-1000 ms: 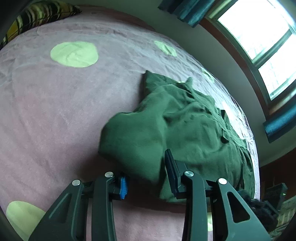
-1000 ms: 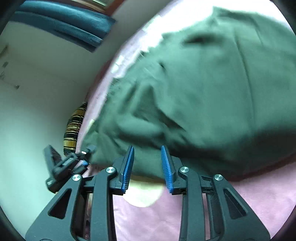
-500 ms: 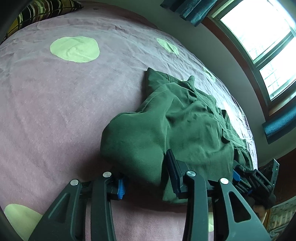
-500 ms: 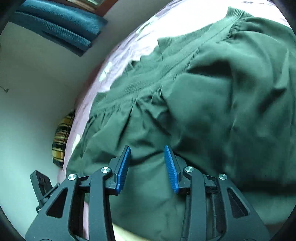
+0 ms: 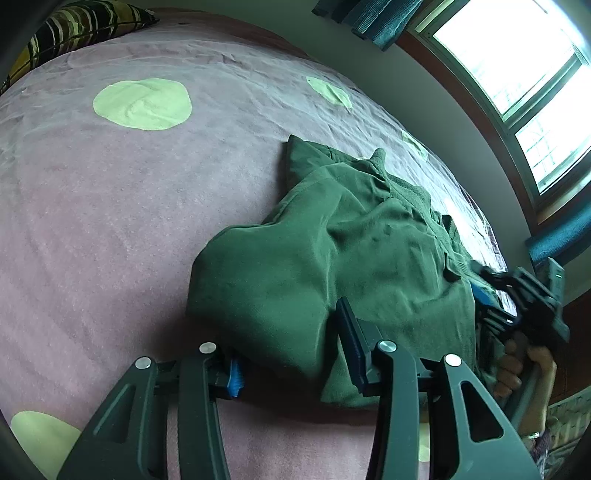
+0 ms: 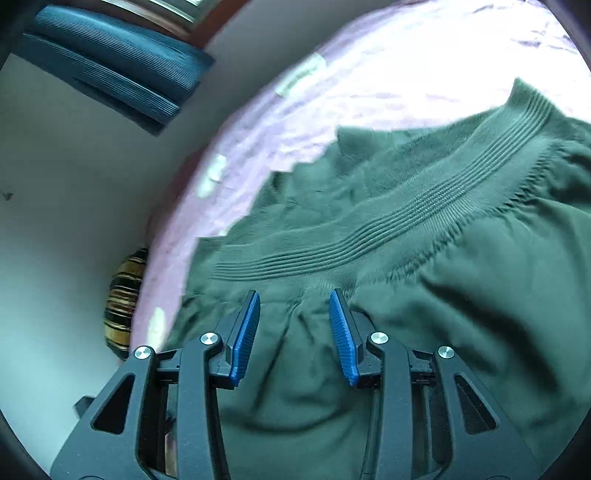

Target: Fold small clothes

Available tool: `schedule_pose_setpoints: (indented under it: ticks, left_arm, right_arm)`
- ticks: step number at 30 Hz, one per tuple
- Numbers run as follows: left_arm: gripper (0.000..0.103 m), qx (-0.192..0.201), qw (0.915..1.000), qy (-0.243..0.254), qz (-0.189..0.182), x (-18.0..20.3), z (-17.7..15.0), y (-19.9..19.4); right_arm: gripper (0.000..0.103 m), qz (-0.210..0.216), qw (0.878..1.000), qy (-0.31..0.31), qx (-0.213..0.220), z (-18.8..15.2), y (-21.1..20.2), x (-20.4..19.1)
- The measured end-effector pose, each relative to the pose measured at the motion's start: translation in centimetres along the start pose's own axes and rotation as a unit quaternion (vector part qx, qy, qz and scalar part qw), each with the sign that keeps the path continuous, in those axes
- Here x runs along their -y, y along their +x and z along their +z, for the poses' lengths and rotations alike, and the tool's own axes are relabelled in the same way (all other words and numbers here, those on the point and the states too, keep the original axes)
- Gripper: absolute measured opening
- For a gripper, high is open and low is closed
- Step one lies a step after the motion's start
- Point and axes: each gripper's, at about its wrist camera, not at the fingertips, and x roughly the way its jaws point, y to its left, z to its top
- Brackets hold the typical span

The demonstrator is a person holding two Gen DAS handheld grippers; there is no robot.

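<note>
The left gripper point(image 5: 291, 343) sits low at the near hem of the green shorts point(image 5: 332, 266). A fold of the cloth bulges down between its 2 fingers point(image 5: 354, 339), and the left blue pad is half buried under the fabric. Its jaws are opening; the cloth lies between them, but whether the pads still pinch it cannot be told from this angle.

The right gripper point(image 6: 293, 332) hovers over the same shorts point(image 6: 461, 277), just short of the ribbed waistband point(image 6: 424, 199). Its 2 blue pads point(image 6: 245, 332) stand apart with gathered fabric showing in the gap, and neither pad presses on the cloth: released. The jaws are opening only slightly, if at all. In the left view this gripper point(image 5: 491, 306) shows blurred at the far right edge of the shorts, with a hand point(image 5: 517, 365) on its grip.

The shorts lie crumpled on a pink bedspread point(image 5: 110, 221) with pale green dots point(image 5: 142, 103), toward the side of the bed nearest the window point(image 5: 517, 59). The waistband end points to the window side, the leg ends toward the left gripper. One leg is rucked up into a rounded hump, and a corner sticks up at the far end.

Beyond the bed stand a striped pillow point(image 5: 74, 26) at the head and teal curtains point(image 6: 110, 62) beside the window.
</note>
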Motion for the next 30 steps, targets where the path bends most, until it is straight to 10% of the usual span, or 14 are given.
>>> schedule_pose_setpoints:
  ticks: [8, 22, 30]
  left_arm:
    - [0.048, 0.002, 0.9999, -0.002, 0.013, 0.7, 0.3, 0.1]
    - [0.05, -0.003, 0.9995, -0.023, 0.019, 0.7, 0.4, 0.2]
    - [0.052, -0.014, 0.9953, -0.089, -0.034, -1.8, 0.8, -0.9]
  right_arm:
    - [0.04, -0.004, 1.0, -0.021, -0.008, 0.0, -1.4, -1.3]
    - [0.047, 0.038, 0.999, -0.03, -0.021, -10.4, -5.3, -0.4]
    - [0.048, 0.031, 0.996, -0.087, 0.0, -13.0, -8.9, -2.4]
